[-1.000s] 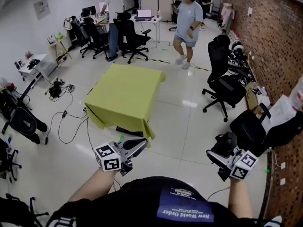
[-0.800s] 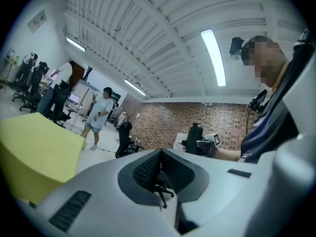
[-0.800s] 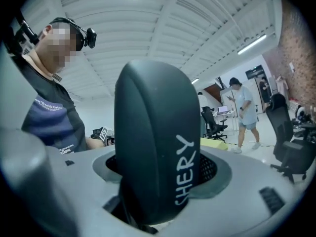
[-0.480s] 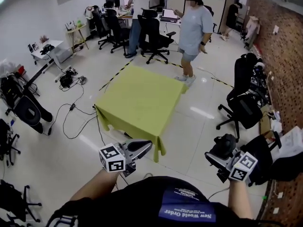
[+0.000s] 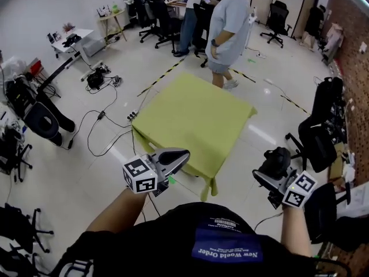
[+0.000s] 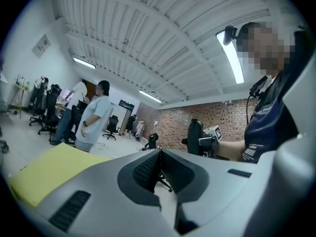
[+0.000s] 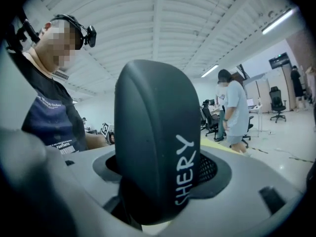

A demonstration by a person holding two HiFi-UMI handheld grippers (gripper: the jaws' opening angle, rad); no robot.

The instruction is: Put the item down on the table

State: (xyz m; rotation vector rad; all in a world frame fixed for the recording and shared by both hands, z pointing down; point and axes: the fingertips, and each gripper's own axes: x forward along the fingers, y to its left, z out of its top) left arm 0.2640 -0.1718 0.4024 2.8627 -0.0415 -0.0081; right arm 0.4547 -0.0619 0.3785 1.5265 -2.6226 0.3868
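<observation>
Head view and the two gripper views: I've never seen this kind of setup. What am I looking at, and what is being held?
There is no robot here. A person wears a camera on the head and holds a two-jaw tool in each hand. The head view looks down past the person's dark shirt at both tools, the left gripper and the right gripper, each carrying a marker cube. The other two pictures come from cameras riding on those tools, looking along their jaws. The left gripper's jaws are shut with nothing between them. The right gripper's jaws are clamped on a black rounded item with white letters. Ahead stands a table under a yellow-green cloth, and nothing shows on it. A bystander stands beyond it.
</observation>
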